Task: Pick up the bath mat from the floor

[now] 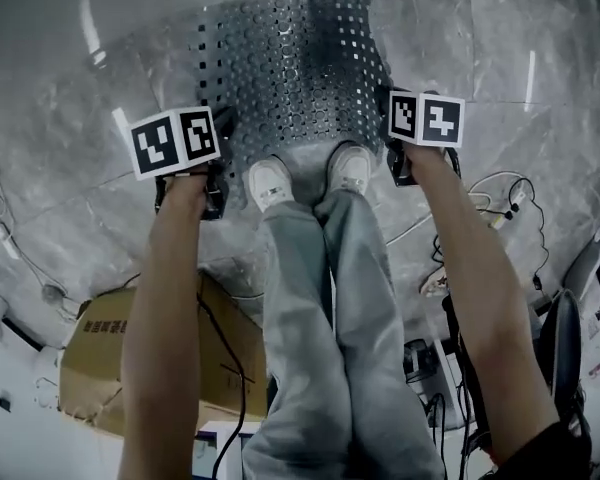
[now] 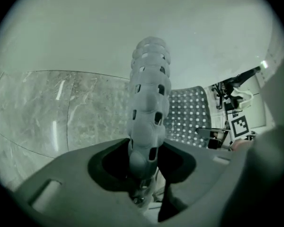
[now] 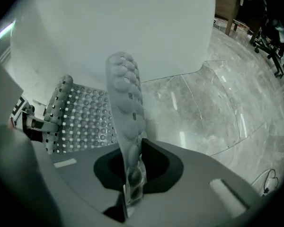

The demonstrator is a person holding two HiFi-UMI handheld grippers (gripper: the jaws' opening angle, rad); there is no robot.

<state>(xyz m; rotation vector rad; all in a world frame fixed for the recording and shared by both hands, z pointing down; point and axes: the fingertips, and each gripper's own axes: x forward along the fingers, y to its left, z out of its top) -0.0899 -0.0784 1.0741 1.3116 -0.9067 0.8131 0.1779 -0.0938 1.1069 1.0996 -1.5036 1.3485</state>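
Note:
The bath mat (image 1: 290,68) is grey, studded and full of small holes, and it lies on the marble floor ahead of the person's feet. My left gripper (image 1: 218,158) holds its left edge and my right gripper (image 1: 396,146) its right edge. In the left gripper view the jaws (image 2: 142,174) are shut on a fold of mat (image 2: 149,103) that stands up between them. The right gripper view shows the same: the jaws (image 3: 132,174) pinch a raised strip of mat (image 3: 125,98). The far edge (image 3: 57,108) curls up at the other gripper.
Two white shoes (image 1: 270,183) (image 1: 350,168) stand at the mat's near edge. A cardboard box (image 1: 110,358) sits behind at the left. Cables (image 1: 480,198) and a dark chair (image 1: 570,348) lie behind at the right. A white wall rises beyond the mat.

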